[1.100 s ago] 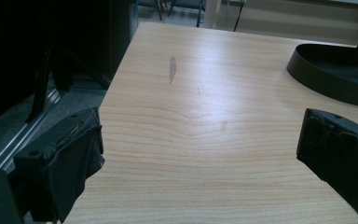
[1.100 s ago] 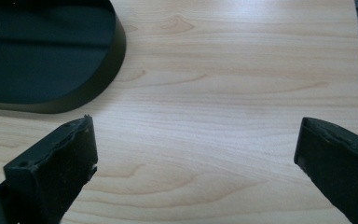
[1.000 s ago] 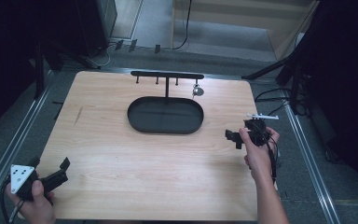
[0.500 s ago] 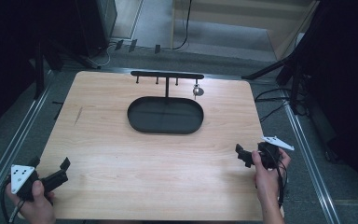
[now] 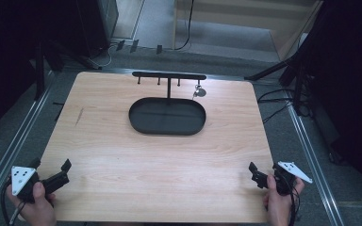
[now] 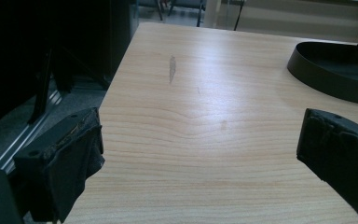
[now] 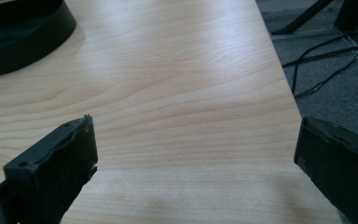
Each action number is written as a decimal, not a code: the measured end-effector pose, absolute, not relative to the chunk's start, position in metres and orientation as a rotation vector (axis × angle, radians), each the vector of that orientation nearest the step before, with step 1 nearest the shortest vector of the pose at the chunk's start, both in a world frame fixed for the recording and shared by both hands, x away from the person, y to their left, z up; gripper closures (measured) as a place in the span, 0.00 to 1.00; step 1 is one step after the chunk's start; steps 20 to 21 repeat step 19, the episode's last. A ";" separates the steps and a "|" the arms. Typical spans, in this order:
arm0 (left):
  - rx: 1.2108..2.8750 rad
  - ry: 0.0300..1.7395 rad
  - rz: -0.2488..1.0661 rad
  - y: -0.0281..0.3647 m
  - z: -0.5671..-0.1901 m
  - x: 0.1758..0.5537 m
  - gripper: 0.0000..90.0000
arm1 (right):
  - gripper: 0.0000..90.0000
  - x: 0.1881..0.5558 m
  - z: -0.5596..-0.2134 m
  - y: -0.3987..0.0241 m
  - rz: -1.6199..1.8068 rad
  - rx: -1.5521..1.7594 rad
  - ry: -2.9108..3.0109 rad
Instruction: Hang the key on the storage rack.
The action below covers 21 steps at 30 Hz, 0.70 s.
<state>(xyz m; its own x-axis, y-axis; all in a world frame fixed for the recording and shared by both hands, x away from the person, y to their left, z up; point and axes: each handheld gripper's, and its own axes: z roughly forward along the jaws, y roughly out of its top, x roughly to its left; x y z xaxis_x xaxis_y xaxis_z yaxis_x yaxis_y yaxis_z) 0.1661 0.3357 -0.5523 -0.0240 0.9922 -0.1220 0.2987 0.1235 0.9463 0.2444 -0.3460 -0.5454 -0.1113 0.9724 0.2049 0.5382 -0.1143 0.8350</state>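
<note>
A black oval tray (image 5: 167, 117) lies at the back middle of the wooden table (image 5: 122, 155), with a black T-shaped hook rack (image 5: 168, 76) rising behind it. A small silver key (image 5: 199, 92) hangs from the rack's right hook. My left gripper (image 5: 52, 173) rests at the front left corner, open, nothing between its jaws. The tray's rim (image 6: 331, 84) appears at the upper right of the left gripper view. My right gripper (image 5: 260, 175) sits at the front right corner, open and empty. The tray's edge (image 7: 23, 44) sits at the upper left of the right gripper view.
Metal rails (image 5: 311, 155) run along both sides of the table. Black cables (image 5: 273, 101) and stand legs lie on the grey floor to the right. A dark scuff (image 5: 79, 116) marks the wood at the left.
My right gripper has drawn back from the table's right middle to the front right corner, toward the person. The left gripper has stayed put.
</note>
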 end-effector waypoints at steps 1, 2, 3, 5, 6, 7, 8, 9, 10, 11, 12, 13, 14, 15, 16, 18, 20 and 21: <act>1.327 1.488 0.956 0.336 -0.552 0.166 0.00 | 0.00 0.242 -0.545 -0.348 1.163 1.664 1.657; 1.327 1.489 0.955 0.336 -0.552 0.166 0.00 | 0.00 0.240 -0.544 -0.349 1.168 1.658 1.650; 1.327 1.488 0.956 0.336 -0.552 0.166 0.00 | 0.00 0.237 -0.544 -0.351 1.167 1.652 1.648; 1.329 1.488 0.959 0.336 -0.552 0.166 0.00 | 0.00 0.233 -0.545 -0.354 1.178 1.647 1.635; 1.329 1.488 0.959 0.336 -0.552 0.166 0.00 | 0.00 0.230 -0.545 -0.355 1.188 1.641 1.627; 1.329 1.488 0.960 0.335 -0.552 0.166 0.00 | 0.00 0.228 -0.545 -0.356 1.193 1.639 1.625; 1.330 1.488 0.961 0.335 -0.552 0.166 0.00 | 0.00 0.226 -0.545 -0.356 1.187 1.626 1.621; 1.330 1.488 0.961 0.335 -0.552 0.166 0.00 | 0.00 0.224 -0.545 -0.356 1.196 1.623 1.618; 1.331 1.488 0.962 0.335 -0.552 0.166 0.00 | 0.00 0.223 -0.546 -0.356 1.213 1.619 1.615; 1.330 1.488 0.961 0.335 -0.552 0.166 0.00 | 0.00 0.222 -0.546 -0.355 1.220 1.615 1.613; 1.329 1.489 0.961 0.335 -0.552 0.166 0.00 | 0.00 0.221 -0.546 -0.354 1.216 1.611 1.605; 1.329 1.492 0.958 0.335 -0.552 0.166 0.00 | 0.00 0.222 -0.547 -0.354 1.216 1.609 1.603; 1.328 1.491 0.955 0.336 -0.552 0.167 0.00 | 0.00 0.222 -0.546 -0.354 1.222 1.606 1.601; 1.328 1.493 0.954 0.336 -0.552 0.167 0.00 | 0.00 0.221 -0.546 -0.354 1.229 1.599 1.596; 1.328 1.493 0.953 0.336 -0.552 0.167 0.00 | 0.00 0.221 -0.547 -0.354 1.235 1.593 1.591; 1.325 1.495 0.952 0.336 -0.552 0.167 0.00 | 0.00 0.221 -0.547 -0.355 1.245 1.610 1.580; 1.327 1.495 0.952 0.336 -0.552 0.167 0.00 | 0.00 0.222 -0.547 -0.356 1.250 1.615 1.572; 1.327 1.495 0.952 0.336 -0.552 0.167 0.00 | 0.00 0.222 -0.547 -0.356 1.250 1.615 1.572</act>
